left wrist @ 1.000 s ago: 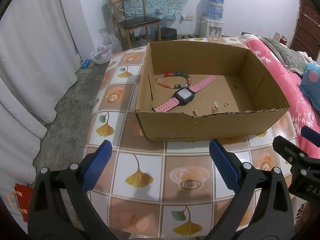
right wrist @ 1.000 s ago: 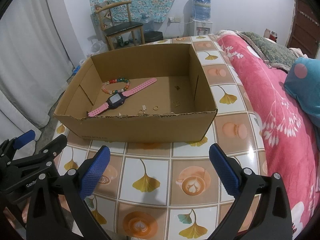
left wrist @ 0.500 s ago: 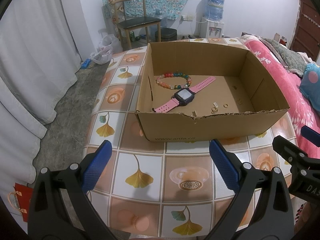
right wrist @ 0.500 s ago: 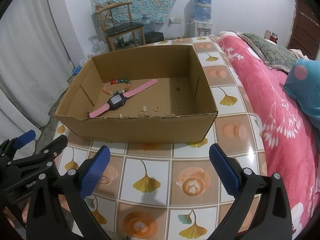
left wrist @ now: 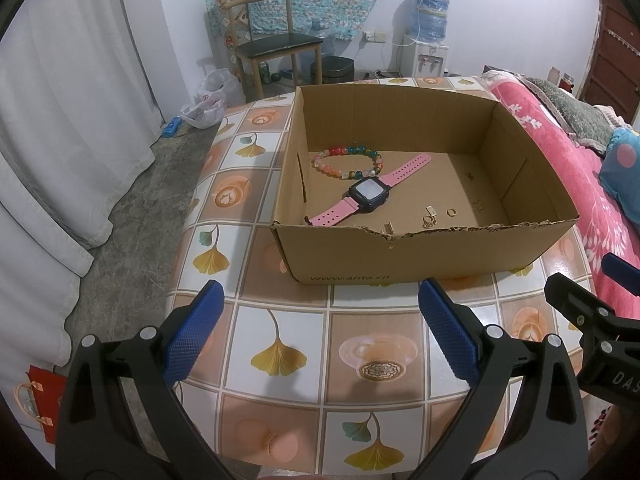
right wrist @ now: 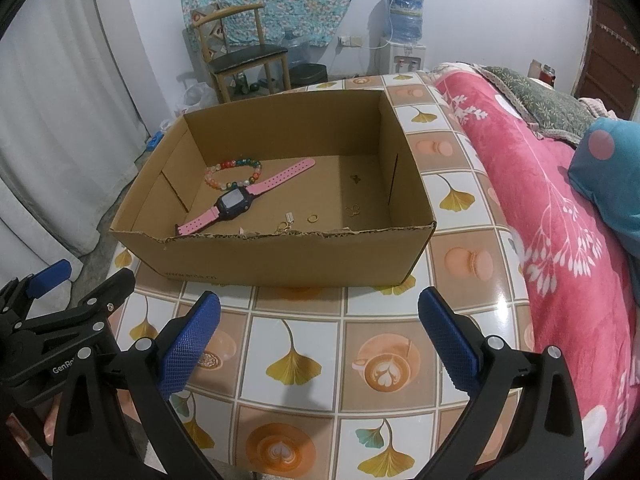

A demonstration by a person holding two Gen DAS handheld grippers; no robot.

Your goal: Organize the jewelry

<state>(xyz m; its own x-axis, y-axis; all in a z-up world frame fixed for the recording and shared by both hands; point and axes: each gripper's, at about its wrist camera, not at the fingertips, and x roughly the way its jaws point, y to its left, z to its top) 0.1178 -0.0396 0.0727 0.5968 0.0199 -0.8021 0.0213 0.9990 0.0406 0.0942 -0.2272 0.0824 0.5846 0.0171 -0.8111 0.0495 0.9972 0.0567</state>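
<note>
Both our claws wide, empty, above desk (left wrist: 280, 320) near box (left wrist: 420, 256). Watch (left wrist: 368, 194) inside box, far-left of right claw (right wrist: 318, 344); strap runs near-left to far-right. Left claw (left wrist: 320, 332) nearer.

Soft, even indoor light fills both views, bright enough that colours read clearly, and the shadows it throws are faint: a pale one under the near wall of the cardboard box (left wrist: 424, 256) and a darker patch behind the water bottle (right wrist: 404, 8) on the far wall. The glossy tablecloth (right wrist: 304, 364) shows a small glare at its right edge beside the pink blanket (right wrist: 560, 216). Both lenses bend straight lines strongly toward the edges and leave black corners, while focus is sharp across the middle, with only the tiny gold pieces on the box floor too small to resolve.
</note>
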